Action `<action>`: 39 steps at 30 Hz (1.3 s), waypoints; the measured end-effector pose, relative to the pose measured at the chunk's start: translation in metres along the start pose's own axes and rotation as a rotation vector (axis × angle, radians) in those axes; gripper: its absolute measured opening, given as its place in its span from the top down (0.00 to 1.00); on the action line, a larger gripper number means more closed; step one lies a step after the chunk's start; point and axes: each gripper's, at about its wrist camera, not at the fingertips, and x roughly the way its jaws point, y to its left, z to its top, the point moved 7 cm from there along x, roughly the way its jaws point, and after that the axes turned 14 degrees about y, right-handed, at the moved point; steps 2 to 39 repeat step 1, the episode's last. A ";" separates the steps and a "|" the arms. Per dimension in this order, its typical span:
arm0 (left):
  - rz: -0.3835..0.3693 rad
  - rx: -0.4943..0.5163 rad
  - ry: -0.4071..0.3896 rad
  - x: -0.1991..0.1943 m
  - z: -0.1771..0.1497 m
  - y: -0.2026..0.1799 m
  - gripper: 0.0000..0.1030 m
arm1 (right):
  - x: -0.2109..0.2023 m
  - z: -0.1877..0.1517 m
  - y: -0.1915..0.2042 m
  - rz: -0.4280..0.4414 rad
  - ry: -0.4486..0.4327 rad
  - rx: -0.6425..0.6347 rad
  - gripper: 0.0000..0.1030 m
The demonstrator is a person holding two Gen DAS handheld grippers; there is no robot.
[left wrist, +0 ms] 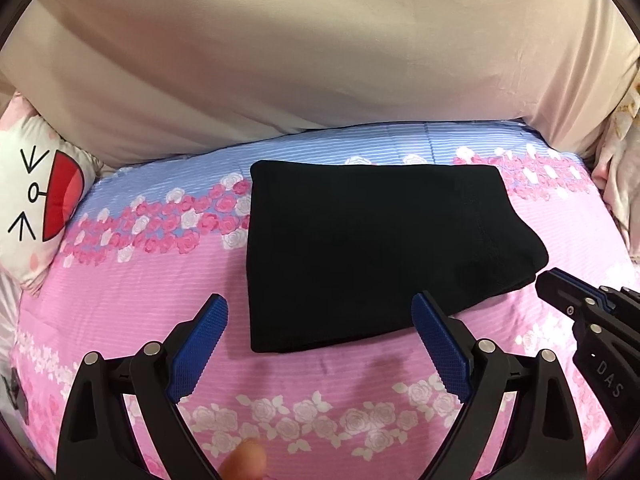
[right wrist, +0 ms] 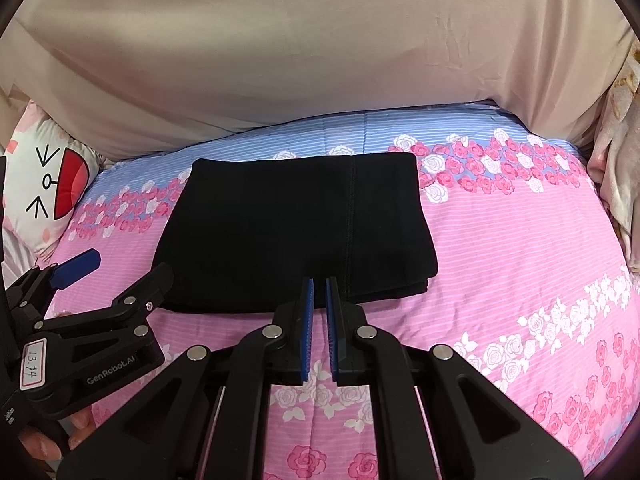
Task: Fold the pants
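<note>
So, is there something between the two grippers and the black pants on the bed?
Nothing visible. Only bare floral bedsheet lies between the open left gripper and the folded black pants. The right gripper, nearly shut and empty, is at their near edge.

**Folded black pants on the floral bedspread**

The black pants [left wrist: 372,256] lie folded into a compact stack near the middle of the pink and blue rose-print bedspread [left wrist: 132,304]. The left gripper [left wrist: 320,312] hangs just short of the stack's near edge, blue pads spread wide and holding nothing. The right gripper [left wrist: 548,280] pokes in beside the stack's near right corner. A cartoon-face pillow [left wrist: 36,200] sits at the bed's left edge.
</note>
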 end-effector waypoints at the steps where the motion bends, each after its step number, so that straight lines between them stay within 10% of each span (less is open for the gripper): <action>1: -0.009 0.000 0.000 -0.001 -0.001 -0.001 0.12 | -0.001 -0.001 0.000 0.000 -0.001 0.000 0.94; 39: -0.009 0.000 0.000 -0.001 -0.001 -0.001 0.12 | -0.001 -0.001 0.000 0.000 -0.001 0.000 0.94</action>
